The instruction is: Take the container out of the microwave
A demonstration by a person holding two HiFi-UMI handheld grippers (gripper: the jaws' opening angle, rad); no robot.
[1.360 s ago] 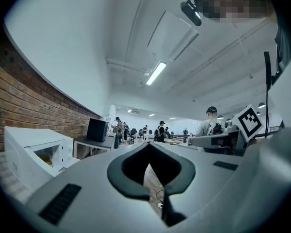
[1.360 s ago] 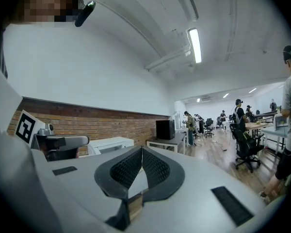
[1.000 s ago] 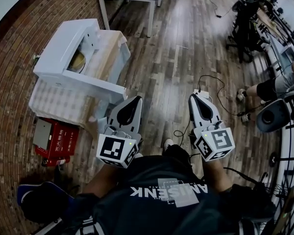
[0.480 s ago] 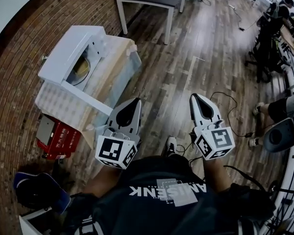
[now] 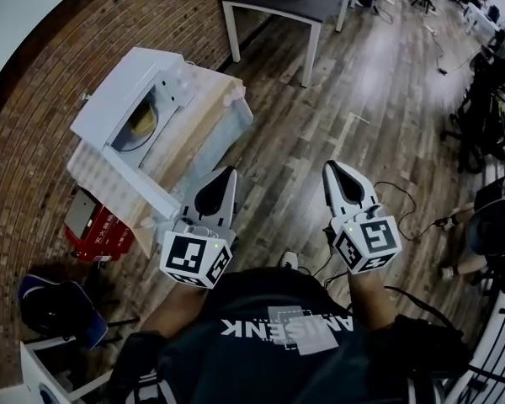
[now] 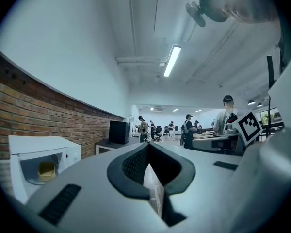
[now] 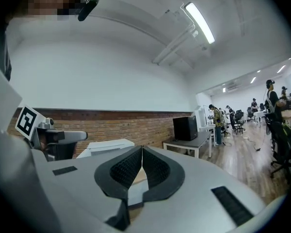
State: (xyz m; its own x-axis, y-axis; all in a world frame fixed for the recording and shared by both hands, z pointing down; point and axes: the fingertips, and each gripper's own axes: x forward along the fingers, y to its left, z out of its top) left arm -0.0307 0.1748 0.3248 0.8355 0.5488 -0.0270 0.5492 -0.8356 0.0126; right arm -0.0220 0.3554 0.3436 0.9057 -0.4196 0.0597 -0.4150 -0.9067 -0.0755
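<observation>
Seated in the open microwave (image 5: 109, 91), ahead-left and well apart, the container (image 5: 141, 123) is judged nearer the left gripper (image 5: 229, 172) than the right gripper (image 5: 332, 167), both noted closed and empty.

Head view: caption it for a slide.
Left gripper and right gripper, shut and empty, near the open microwave holding the container.

1. The container (image 6: 46, 170) inside the microwave (image 6: 63, 147) is too small to tell its shape; only a yellowish patch shows.
2. In the left gripper view the body of the left gripper (image 6: 148, 145) hides the lower part of the microwave.
3. The print on the red box (image 5: 108, 236) is too small to read.
4. The people (image 6: 187, 129) far in the room are too small to tell apart.
</observation>
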